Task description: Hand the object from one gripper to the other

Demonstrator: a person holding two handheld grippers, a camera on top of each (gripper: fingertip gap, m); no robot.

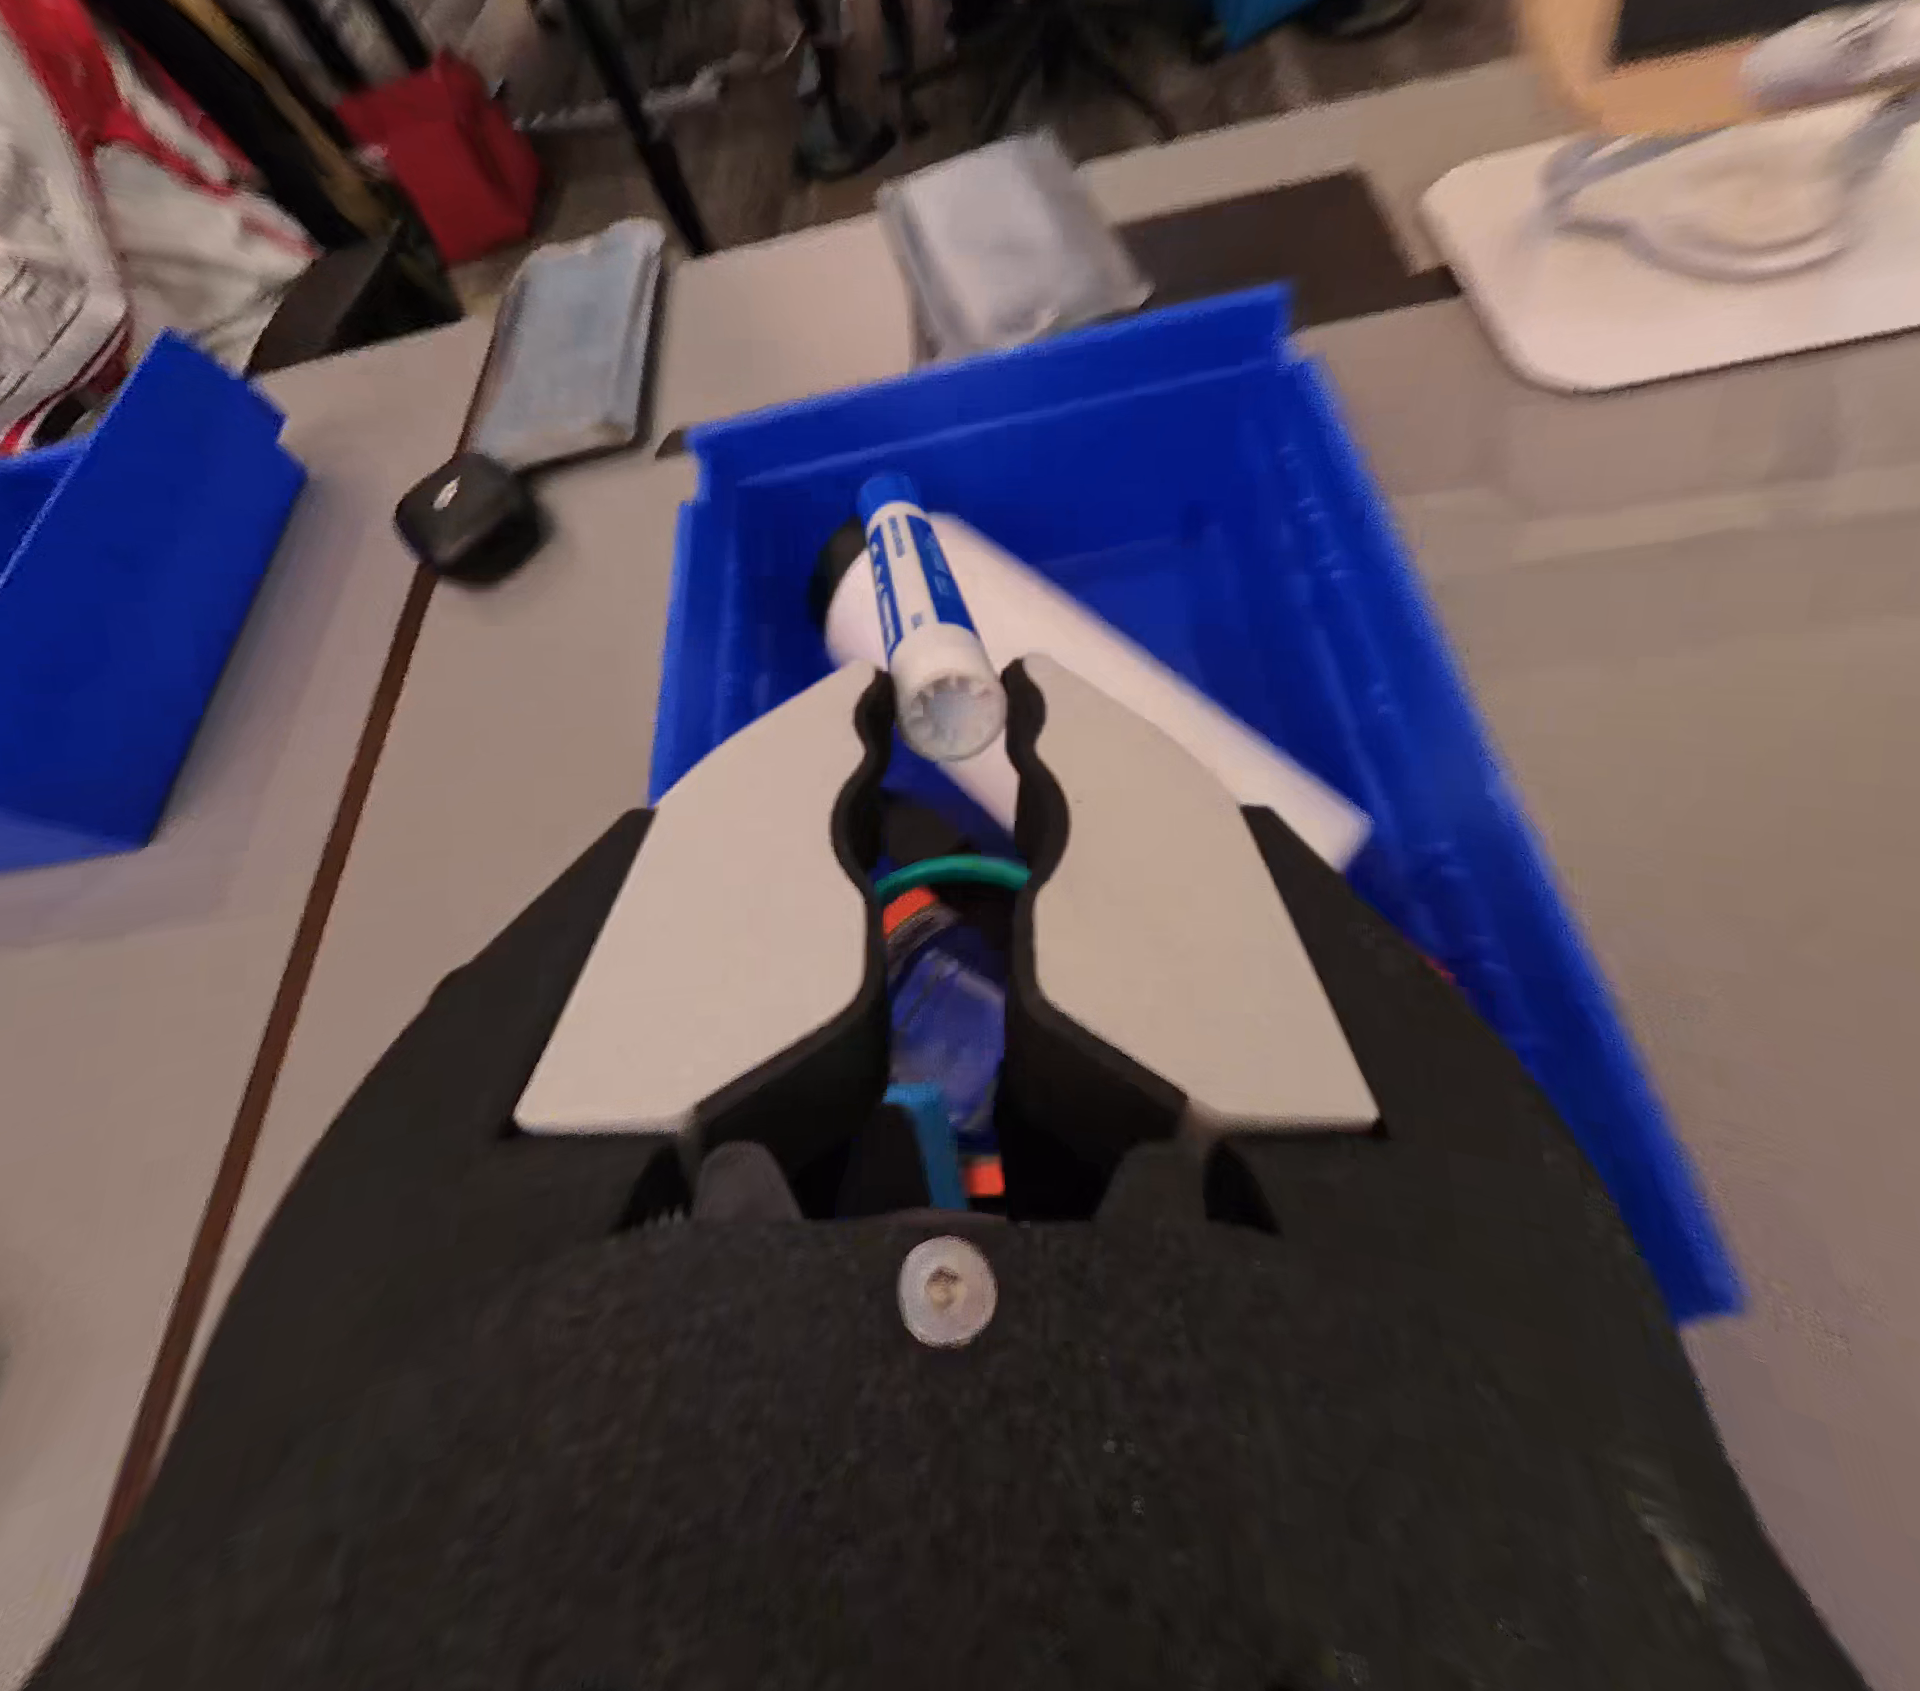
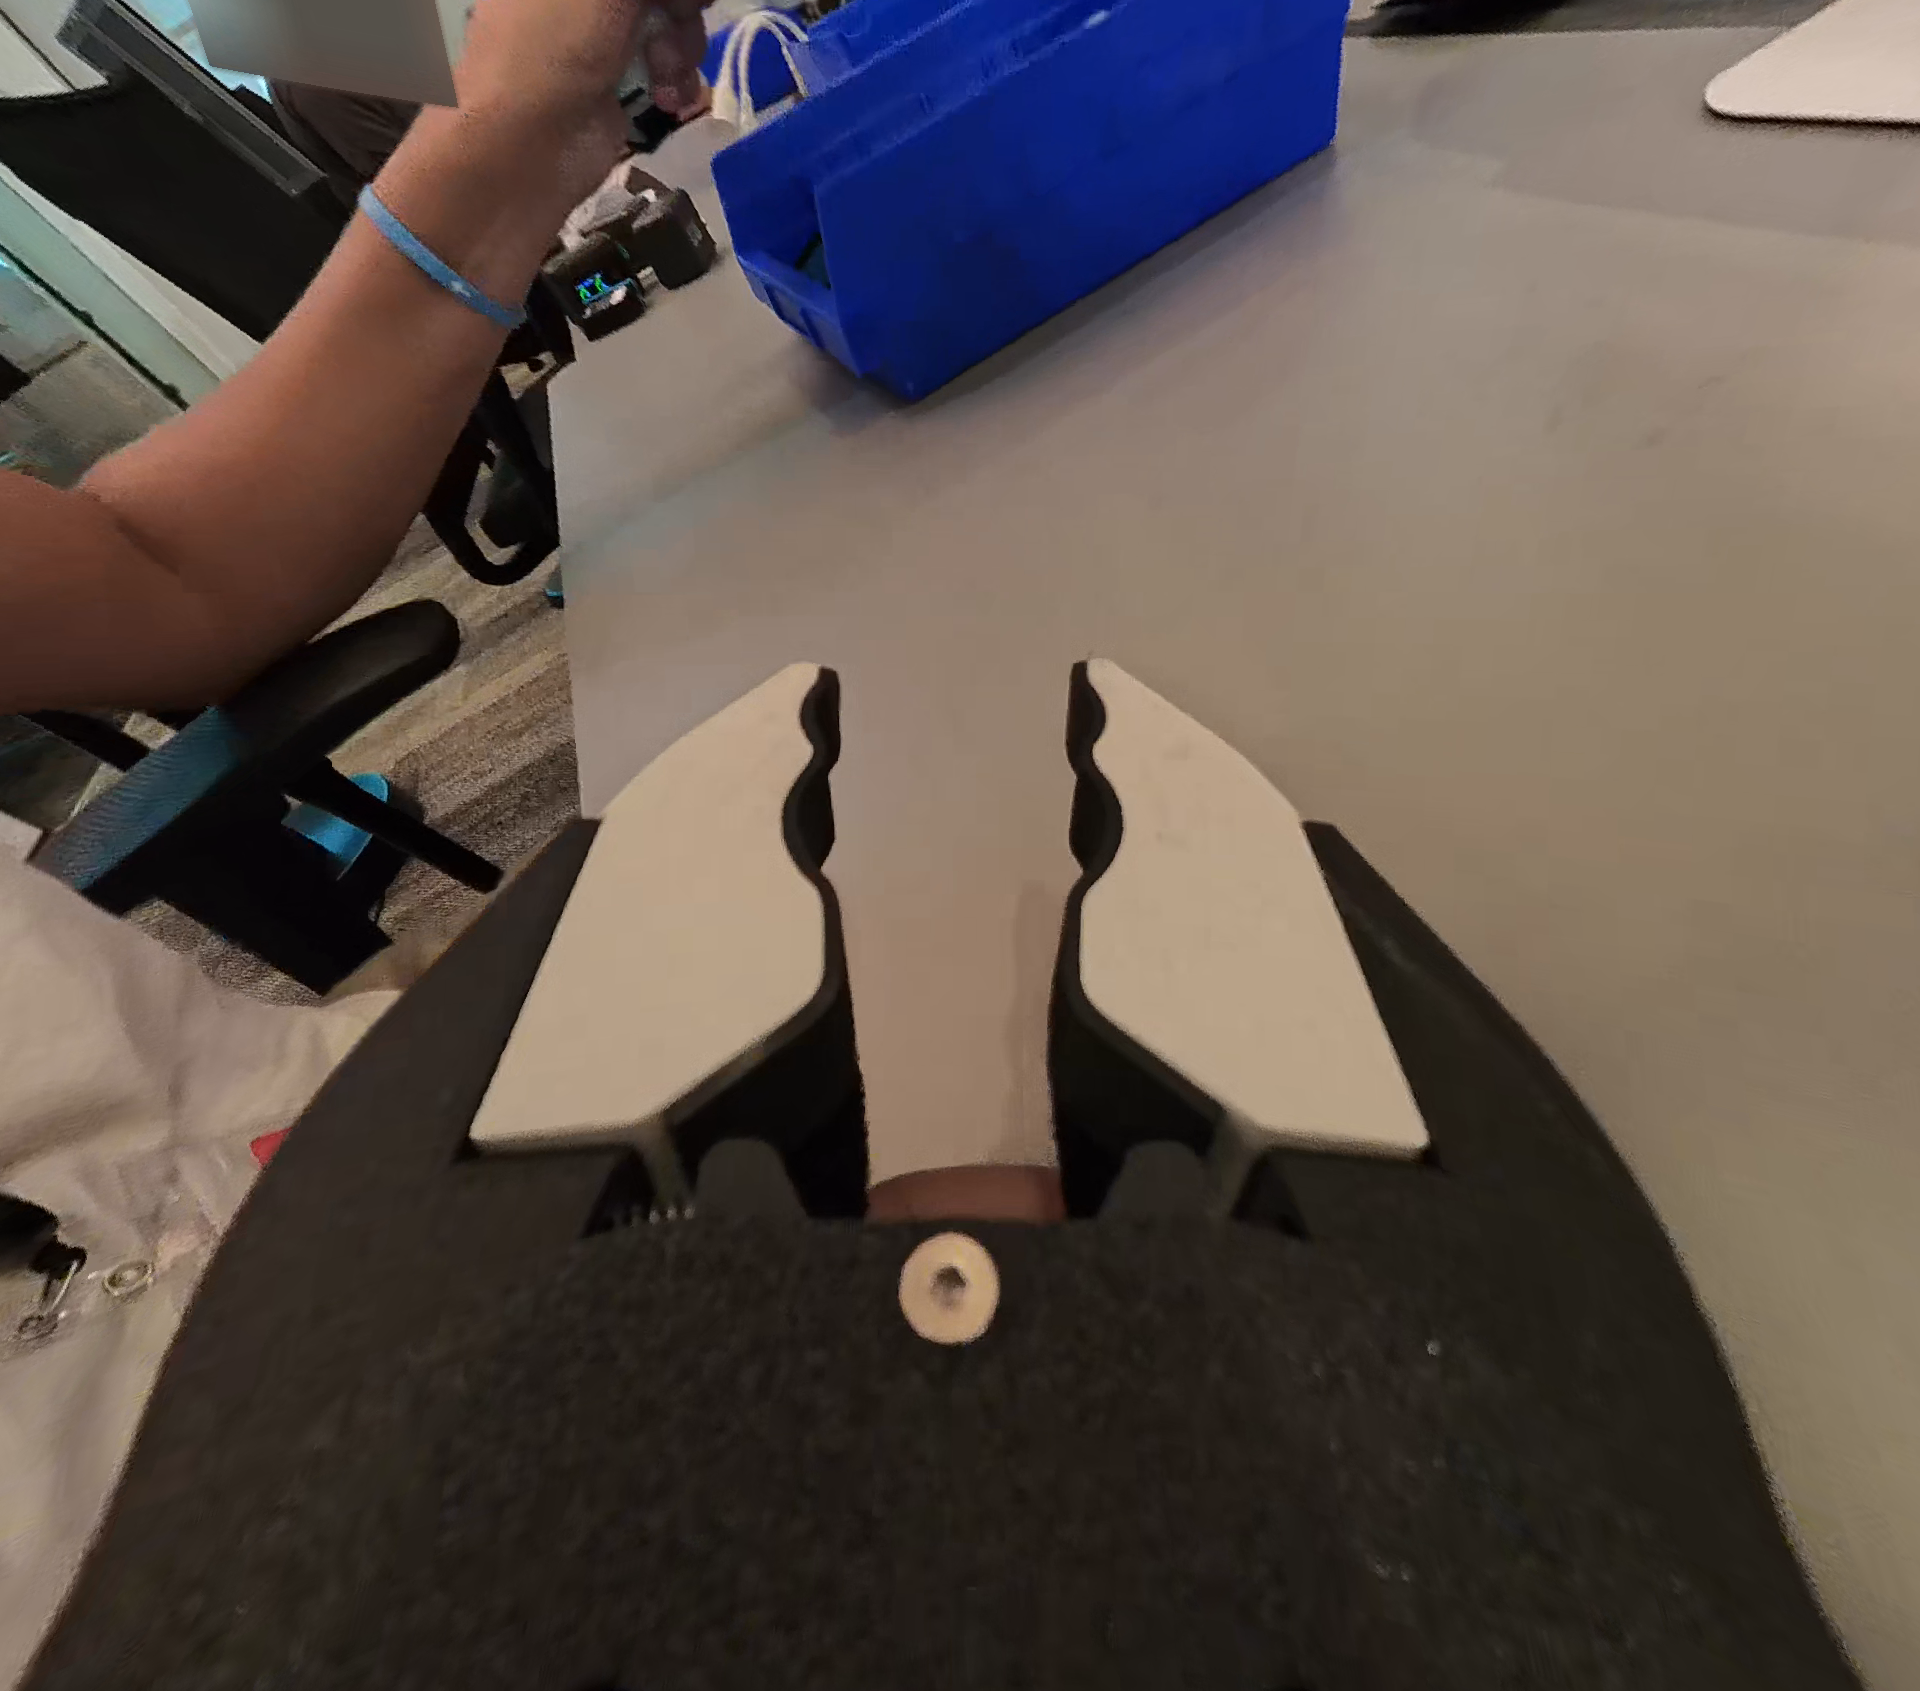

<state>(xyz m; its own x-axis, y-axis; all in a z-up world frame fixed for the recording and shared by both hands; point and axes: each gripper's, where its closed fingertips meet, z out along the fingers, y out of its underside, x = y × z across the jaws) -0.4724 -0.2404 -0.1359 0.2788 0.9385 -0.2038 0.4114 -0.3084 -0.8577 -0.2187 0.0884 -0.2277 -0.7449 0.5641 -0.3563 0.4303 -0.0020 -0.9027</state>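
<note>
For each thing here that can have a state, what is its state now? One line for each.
Left claw: shut on marker, raised over bin.
Marker: held by its end, capped, sticking forward.
Right claw: open, empty, over the table.
Bin: upright on table, holds a white tube and other items.
</note>
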